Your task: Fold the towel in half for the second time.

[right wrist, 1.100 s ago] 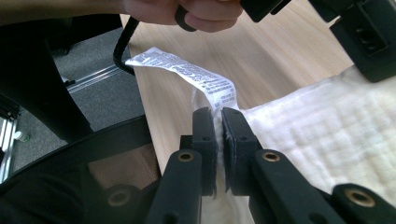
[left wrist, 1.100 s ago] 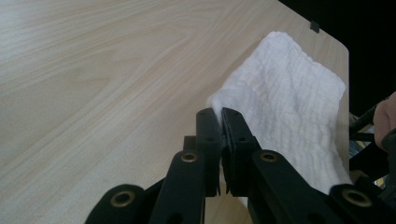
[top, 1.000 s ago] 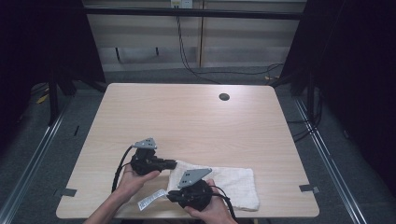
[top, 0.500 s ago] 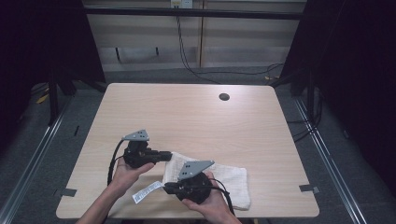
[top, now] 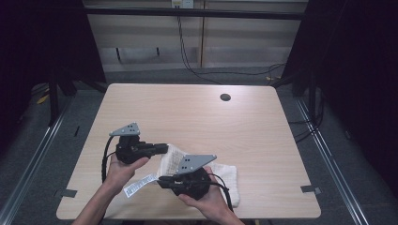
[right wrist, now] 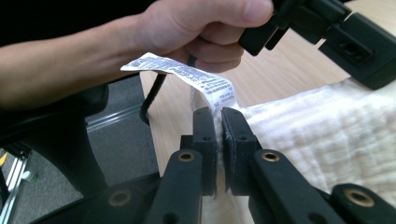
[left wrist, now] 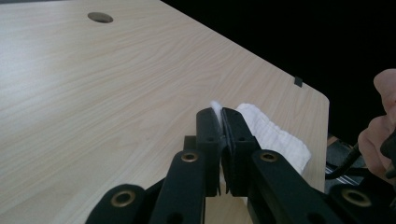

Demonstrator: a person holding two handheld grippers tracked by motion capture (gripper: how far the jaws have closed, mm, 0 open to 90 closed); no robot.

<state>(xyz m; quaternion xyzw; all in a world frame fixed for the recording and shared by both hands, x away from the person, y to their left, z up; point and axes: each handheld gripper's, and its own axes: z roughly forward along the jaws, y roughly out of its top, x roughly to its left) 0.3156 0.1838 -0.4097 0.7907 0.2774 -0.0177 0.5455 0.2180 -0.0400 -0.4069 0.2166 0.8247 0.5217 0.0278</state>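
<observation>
A white towel (top: 223, 174) lies on the near part of the wooden table (top: 187, 112), its left end lifted off the wood. My left gripper (top: 164, 148) points right and is shut on a corner of the towel (left wrist: 275, 137), which shows as a white sliver between its pads (left wrist: 209, 126). My right gripper (top: 162, 181) points left, shut on the towel's edge (right wrist: 327, 135) just beside its printed care label (right wrist: 196, 77). The label (top: 140, 185) hangs out to the left. The person's other hand (right wrist: 201, 28) is close above the label.
A round cable hole (top: 225, 97) sits at the far right of the table. Small dark tape marks (top: 310, 189) lie near the front corners. Metal rails and dark floor border the table on both sides, and cables run along the back wall.
Both grippers have risen with the towel, pulling its left end up off the table. The left gripper has also drifted farther from the near edge.
</observation>
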